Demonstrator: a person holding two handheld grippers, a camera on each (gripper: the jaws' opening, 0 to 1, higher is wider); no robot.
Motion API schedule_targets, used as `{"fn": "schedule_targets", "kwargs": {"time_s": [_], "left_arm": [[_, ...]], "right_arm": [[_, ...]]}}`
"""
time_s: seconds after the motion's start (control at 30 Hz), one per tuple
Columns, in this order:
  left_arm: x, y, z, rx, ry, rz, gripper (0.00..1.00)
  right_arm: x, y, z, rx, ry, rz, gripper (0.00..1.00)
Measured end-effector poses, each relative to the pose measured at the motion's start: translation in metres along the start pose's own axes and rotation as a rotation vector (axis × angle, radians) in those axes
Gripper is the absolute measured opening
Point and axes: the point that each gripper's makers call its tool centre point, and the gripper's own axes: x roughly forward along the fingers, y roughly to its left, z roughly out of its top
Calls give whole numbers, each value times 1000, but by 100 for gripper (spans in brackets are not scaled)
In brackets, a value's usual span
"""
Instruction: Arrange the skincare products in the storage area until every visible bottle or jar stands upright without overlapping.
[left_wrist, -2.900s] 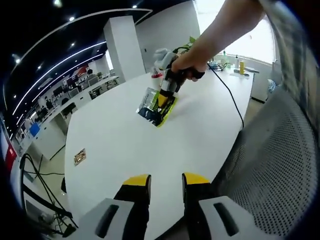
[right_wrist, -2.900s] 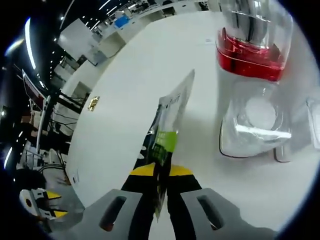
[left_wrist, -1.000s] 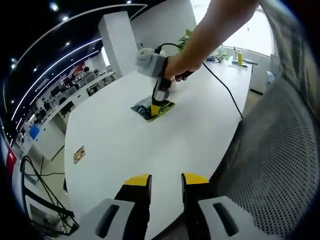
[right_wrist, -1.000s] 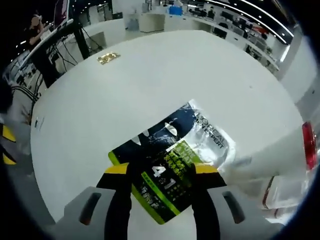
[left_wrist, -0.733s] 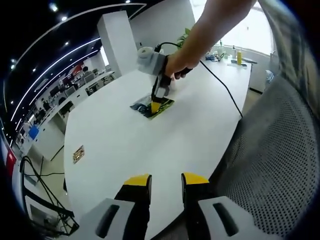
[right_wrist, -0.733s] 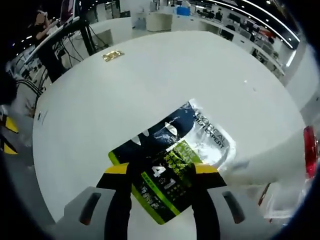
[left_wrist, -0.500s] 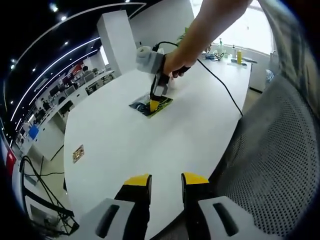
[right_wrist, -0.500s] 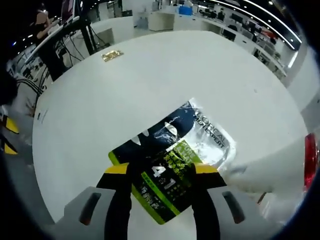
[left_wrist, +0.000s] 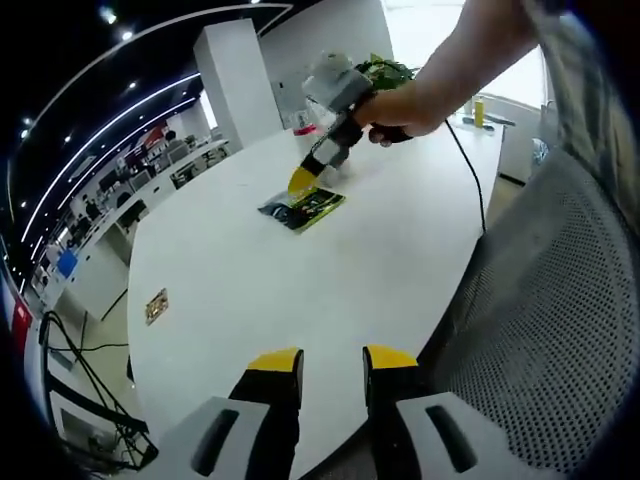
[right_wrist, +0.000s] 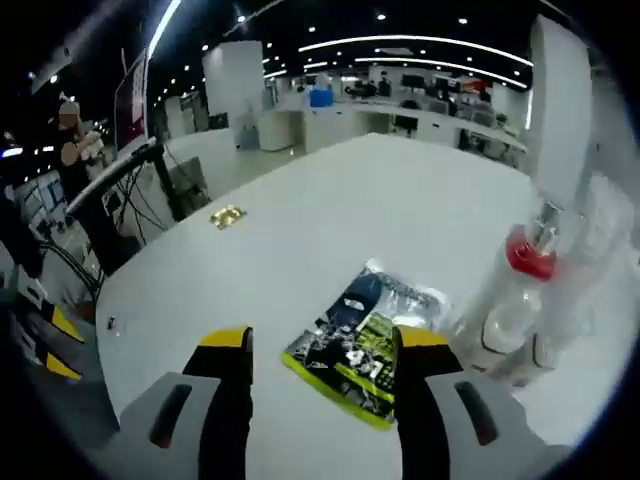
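A dark blue and green skincare sachet (left_wrist: 303, 208) lies flat on the white table (left_wrist: 250, 290); in the right gripper view the sachet (right_wrist: 365, 355) is just ahead of my jaws. My right gripper (right_wrist: 322, 345) is open and lifted off it, holding nothing. From the left gripper view, the right gripper (left_wrist: 302, 180) hangs tilted just above the sachet, held by a hand (left_wrist: 400, 100). A clear bottle with a red cap (right_wrist: 522, 285) stands upright to the sachet's right. My left gripper (left_wrist: 332, 362) is open and empty at the near table edge.
Clear plastic containers (right_wrist: 590, 260) stand behind the red-capped bottle. A small brass plate (right_wrist: 228, 215) is set into the table. A black cable (left_wrist: 470, 190) runs across the table's right side. A grey mesh chair (left_wrist: 560, 330) sits close on the right.
My right gripper, earlier shut on the sachet, laid it flat on the table, let go and rose up and back from it. The left gripper has stayed still.
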Motion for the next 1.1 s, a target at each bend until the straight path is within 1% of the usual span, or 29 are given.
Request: {"fn": "schedule_targets", "kwargs": {"time_s": [0.03, 0.1, 0.13, 0.17, 0.23, 0.3, 0.33, 0.37, 0.43, 0.5, 0.53, 0.6, 0.67, 0.73, 0.77, 0.8, 0.83, 0.9, 0.93, 0.97, 1.0, 1.03, 1.07, 1.1], "left_arm": [[0, 0, 0, 0, -1, -2, 24], [0, -2, 0, 5, 2, -8, 24], [0, -2, 0, 9, 2, -11, 24], [1, -3, 0, 14, 2, -14, 24], [1, -4, 0, 20, 2, -21, 24], [0, -6, 1, 39, 3, -28, 24], [-1, -6, 5, 58, -20, -25, 24], [-2, -7, 6, 58, -27, -30, 24], [-1, -10, 5, 49, -20, -48, 24], [0, -10, 3, 44, -9, -58, 24], [0, -10, 4, 31, -15, -73, 25], [-1, -11, 6, -25, -27, -99, 25], [-1, -8, 8, -76, -37, -110, 27], [-3, -5, 9, -162, -41, -141, 26], [-4, -2, 11, -226, -48, -163, 27], [-5, -1, 11, -259, -50, -181, 27], [-6, 4, 14, -298, -65, -189, 29], [-8, 13, 16, -358, -88, -204, 35], [-7, 21, 13, -326, -84, -189, 39], [-7, 30, 9, -302, -69, -164, 40], [-9, 43, -3, -257, -9, -133, 40], [-9, 48, -10, -238, 23, -127, 45], [-8, 57, -17, -234, 47, -118, 53], [-6, 62, -21, -232, 53, -114, 63]], "right_arm": [[-13, 7, 4, 17, -49, 13, 58], [-30, 11, -2, 39, -41, -11, 58], [-38, 18, -3, 82, -53, -2, 60], [-45, 21, -6, 95, -49, -6, 61], [-57, 30, -8, 97, -52, 1, 61], [-69, 42, -8, 117, -66, 12, 62], [-77, 50, -6, 119, -81, 20, 63], [-81, 54, -5, 116, -94, 17, 63], [-92, 65, -2, 133, -120, 25, 63], [-101, 80, -1, 122, -146, 27, 63], [-105, 88, -1, 108, -156, 37, 63], [-110, 99, -4, 72, -161, 38, 63], [-115, 109, -8, 38, -163, 40, 63], [-118, 117, -12, -19, -143, 33, 64], [-118, 119, -12, -48, -138, 34, 64], [-119, 122, -11, -76, -141, 36, 64], [-120, 125, -6, -109, -160, 35, 64], [-121, 130, -5, -120, -173, 38, 64], [-121, 131, -7, -126, -174, 40, 64], [-121, 131, -8, -132, -173, 38, 63], [-121, 127, -10, -147, -166, 24, 63], [-121, 124, -10, -159, -164, 12, 62], [-122, 121, -7, -161, -173, -1, 62], [-122, 118, -6, -154, -181, -12, 61]]}}
